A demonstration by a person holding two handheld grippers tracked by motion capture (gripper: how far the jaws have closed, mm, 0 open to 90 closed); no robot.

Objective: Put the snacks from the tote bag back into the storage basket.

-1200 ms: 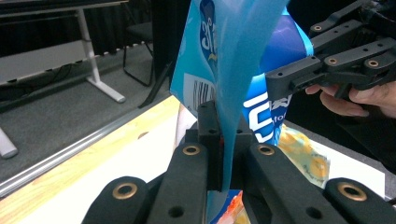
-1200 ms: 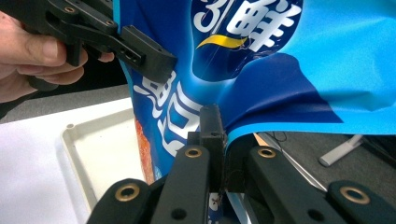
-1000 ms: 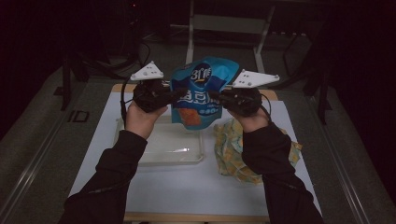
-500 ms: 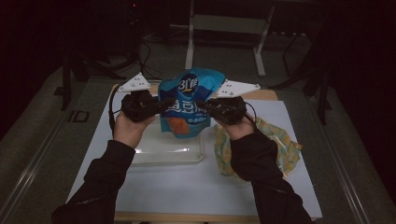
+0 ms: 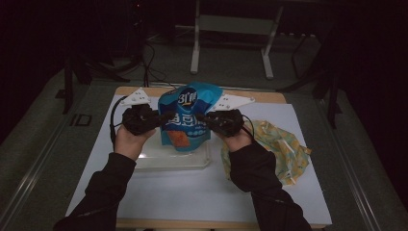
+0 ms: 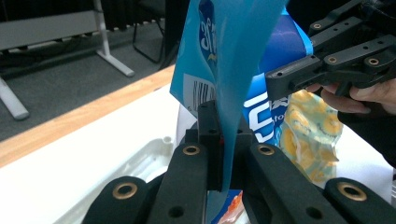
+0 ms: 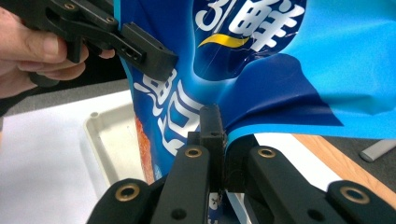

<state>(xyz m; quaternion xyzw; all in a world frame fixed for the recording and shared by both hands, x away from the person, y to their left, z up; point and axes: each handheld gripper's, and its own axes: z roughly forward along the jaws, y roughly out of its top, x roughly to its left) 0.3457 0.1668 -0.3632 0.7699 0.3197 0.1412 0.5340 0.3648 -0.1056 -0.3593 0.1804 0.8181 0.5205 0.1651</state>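
Note:
A blue snack bag (image 5: 188, 115) with white lettering hangs upright above a clear plastic tray (image 5: 159, 160). My left gripper (image 5: 162, 118) is shut on the bag's left edge, and my right gripper (image 5: 203, 118) is shut on its right edge. In the left gripper view the blue film (image 6: 233, 88) is pinched between the black jaws of the left gripper (image 6: 223, 140), with the right gripper (image 6: 299, 74) beyond. In the right gripper view the right gripper (image 7: 220, 140) clamps a fold of the bag (image 7: 261, 60), and the left gripper (image 7: 149, 58) bites the far edge.
A yellow patterned bag (image 5: 281, 147) lies crumpled on the white mat (image 5: 192, 192) to the right of the tray. The table's wooden edge (image 5: 260, 96) runs behind. A metal stand (image 5: 231, 29) is on the floor beyond.
Both grippers and the blue bag have moved left and slightly lower, toward the tray. The grip on both edges is unchanged.

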